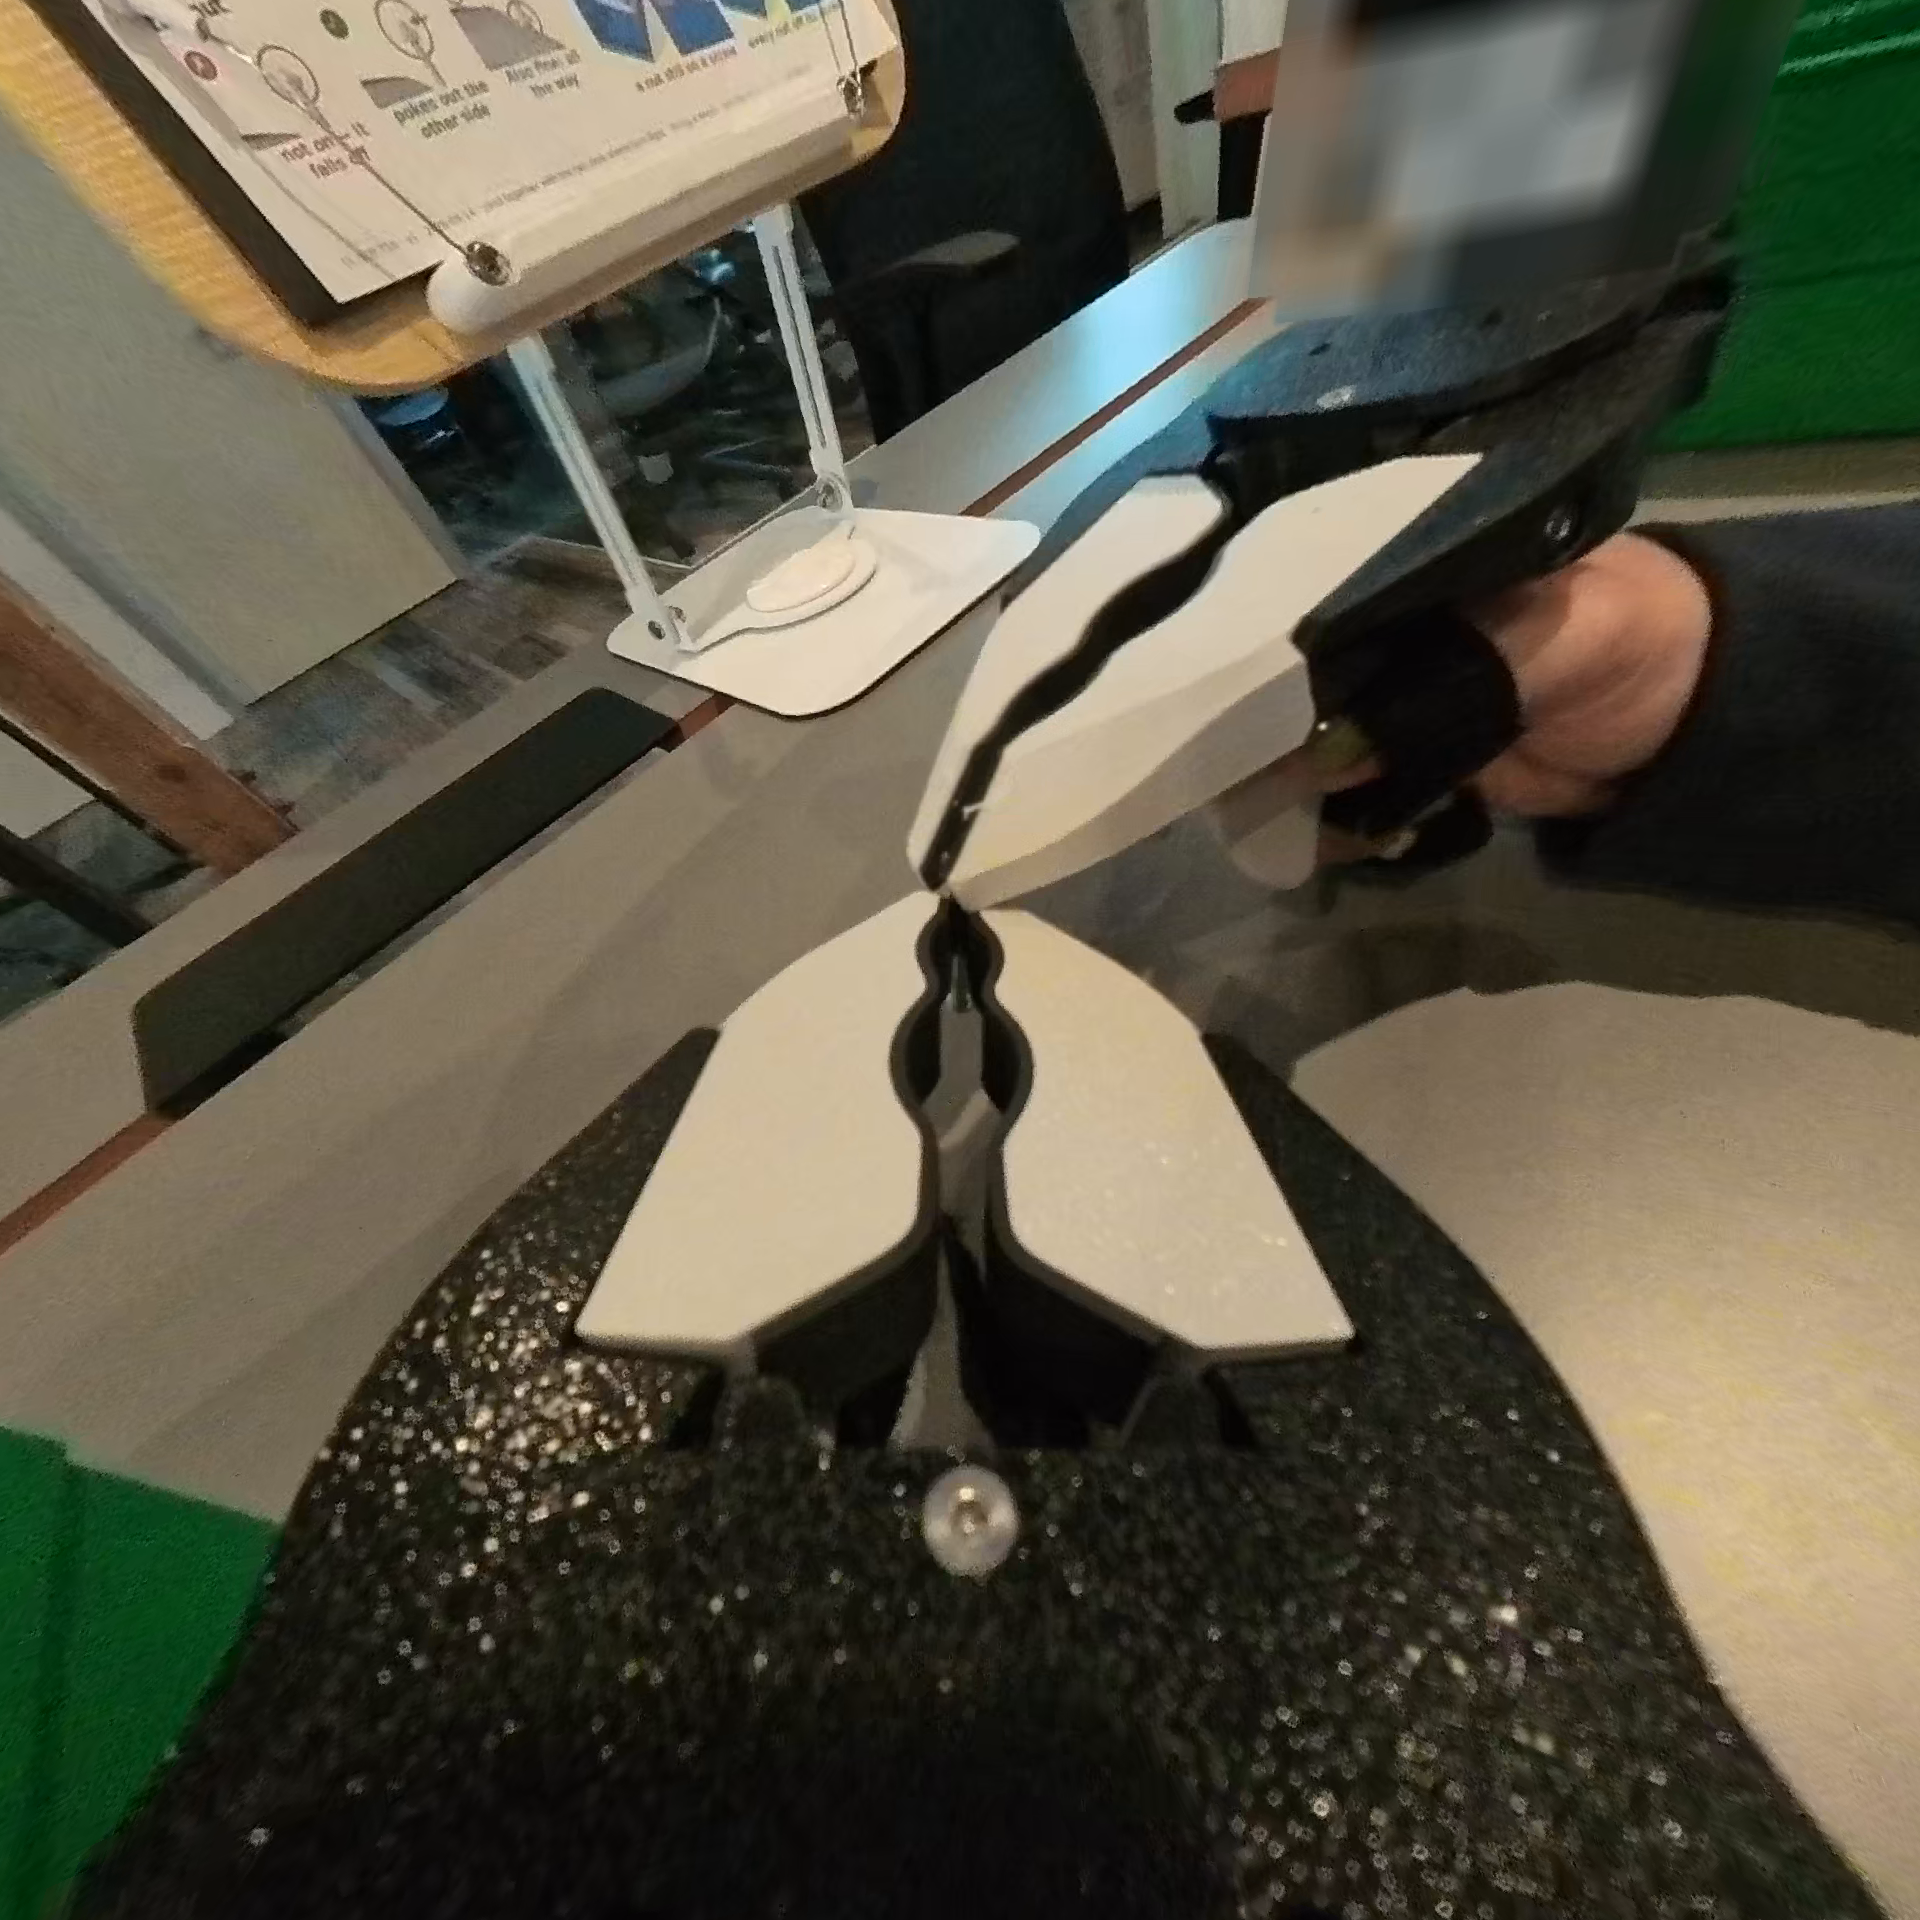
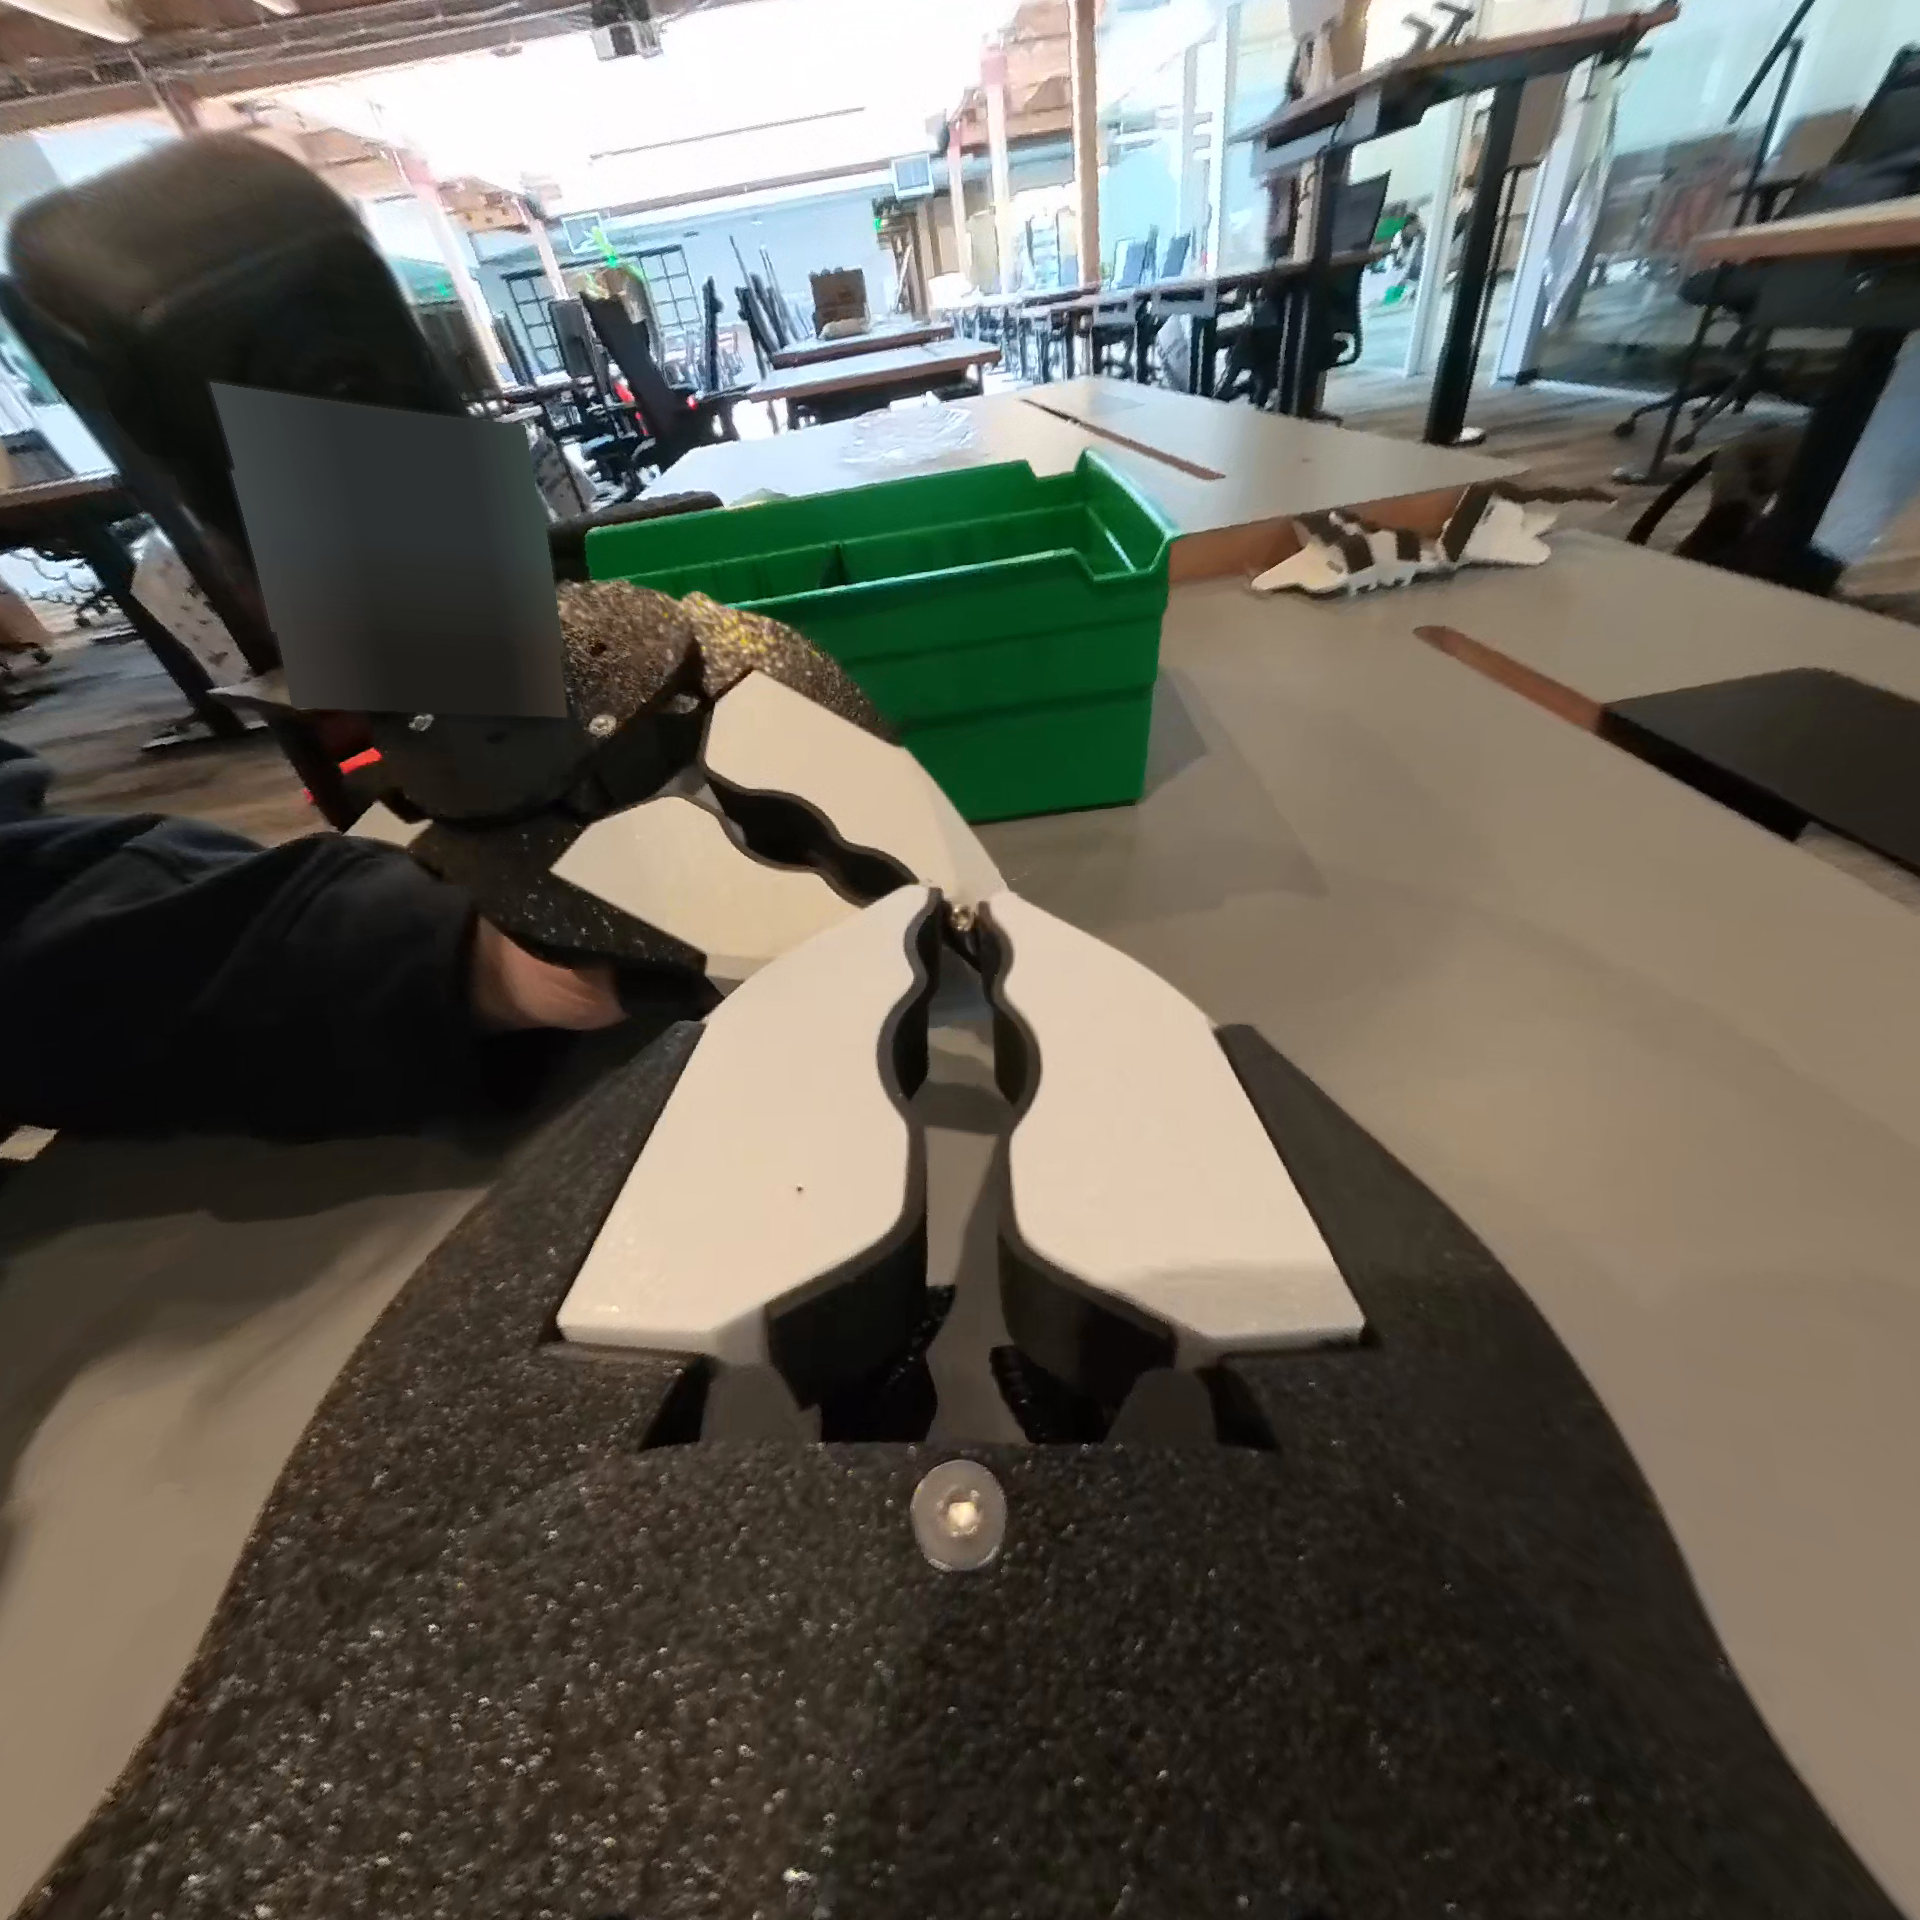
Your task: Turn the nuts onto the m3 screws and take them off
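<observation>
- Your left gripper (image 1: 951, 920) is pinched down tight on a thin dark m3 screw (image 1: 957, 982); its shank lies along the slot between the fingers, tip pointing towards the other gripper.
- Your right gripper (image 2: 961, 914) comes in nose to nose with it, jaws narrow, and the pads clamp a small shiny nut (image 2: 963, 916) right at the fingertips.
- Both tips meet in mid-air over the grey bench (image 2: 1455, 1039), so screw and nut are up off the surface, held between the two tools.
- By my reading, you are in the threading step: nut at the screw's end, one tool holding and the other turning. Whether it is going on or coming off, I cannot tell from here.
- The next twist calls for the nut staying square to the shank; a tilt there would likely cross the thread or pop the nut out.
- The left grip looks like the anchor; keep it firm so the screw does not spin along.
- The green bin (image 2: 997, 644) stands well behind the action, and the instruction sheet on its stand (image 1: 810, 582) sits off to the far side.
</observation>
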A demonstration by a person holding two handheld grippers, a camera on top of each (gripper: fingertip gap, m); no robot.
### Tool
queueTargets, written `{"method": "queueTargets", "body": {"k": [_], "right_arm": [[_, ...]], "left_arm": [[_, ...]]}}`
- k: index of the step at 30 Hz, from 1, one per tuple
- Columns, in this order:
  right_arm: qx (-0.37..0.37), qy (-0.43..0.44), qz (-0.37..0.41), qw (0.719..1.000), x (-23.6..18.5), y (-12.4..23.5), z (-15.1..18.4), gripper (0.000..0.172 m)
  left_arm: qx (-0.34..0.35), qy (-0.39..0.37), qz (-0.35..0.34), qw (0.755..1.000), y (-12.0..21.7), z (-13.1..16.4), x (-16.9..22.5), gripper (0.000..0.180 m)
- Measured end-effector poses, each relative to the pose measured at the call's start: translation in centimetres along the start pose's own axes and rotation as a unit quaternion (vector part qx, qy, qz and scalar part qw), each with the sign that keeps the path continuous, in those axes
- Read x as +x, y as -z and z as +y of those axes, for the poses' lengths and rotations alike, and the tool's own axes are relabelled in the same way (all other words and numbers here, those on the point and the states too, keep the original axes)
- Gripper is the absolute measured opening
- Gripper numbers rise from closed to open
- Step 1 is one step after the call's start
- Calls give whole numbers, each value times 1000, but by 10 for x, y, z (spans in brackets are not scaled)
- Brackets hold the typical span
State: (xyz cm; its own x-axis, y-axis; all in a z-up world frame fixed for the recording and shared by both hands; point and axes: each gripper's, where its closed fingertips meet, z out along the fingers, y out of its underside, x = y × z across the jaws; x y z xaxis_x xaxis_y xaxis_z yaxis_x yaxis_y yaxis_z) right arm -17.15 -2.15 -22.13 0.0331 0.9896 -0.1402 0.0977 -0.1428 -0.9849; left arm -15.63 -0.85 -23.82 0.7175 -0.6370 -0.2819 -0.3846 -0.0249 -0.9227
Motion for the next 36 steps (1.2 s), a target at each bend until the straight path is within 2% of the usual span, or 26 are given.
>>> {"method": "queueTargets", "body": {"k": [16, 21, 25, 30, 32, 34, 36], "right_arm": [[-19, -5, 12, 1000, 4, 0, 5, 5], [7, -21, 17, 1000, 9, 6, -3, 5], [23, -41, -1, 999, 6, 10, -7, 5], [23, -52, -46, 997, -8, 3, -6, 5], [29, -60, -63, 996, -13, 2, -8, 5], [31, -63, -70, 995, -14, 2, -8, 5], [33, -55, -70, 995, -15, 3, -10, 5]], "left_arm": [[-5, 11, 11, 1000, -3, 6, 1, 2], [-23, 37, 14, 999, -6, 12, -1, 32], [-27, 35, 5, 999, -6, 12, -4, 38], [-31, 29, 11, 999, -7, 12, 1, 32], [-30, 29, 20, 999, -7, 11, 4, 22], [-26, 28, 26, 999, -6, 9, 6, 0], [-15, 27, 22, 999, -4, 4, 6, 0]]}}
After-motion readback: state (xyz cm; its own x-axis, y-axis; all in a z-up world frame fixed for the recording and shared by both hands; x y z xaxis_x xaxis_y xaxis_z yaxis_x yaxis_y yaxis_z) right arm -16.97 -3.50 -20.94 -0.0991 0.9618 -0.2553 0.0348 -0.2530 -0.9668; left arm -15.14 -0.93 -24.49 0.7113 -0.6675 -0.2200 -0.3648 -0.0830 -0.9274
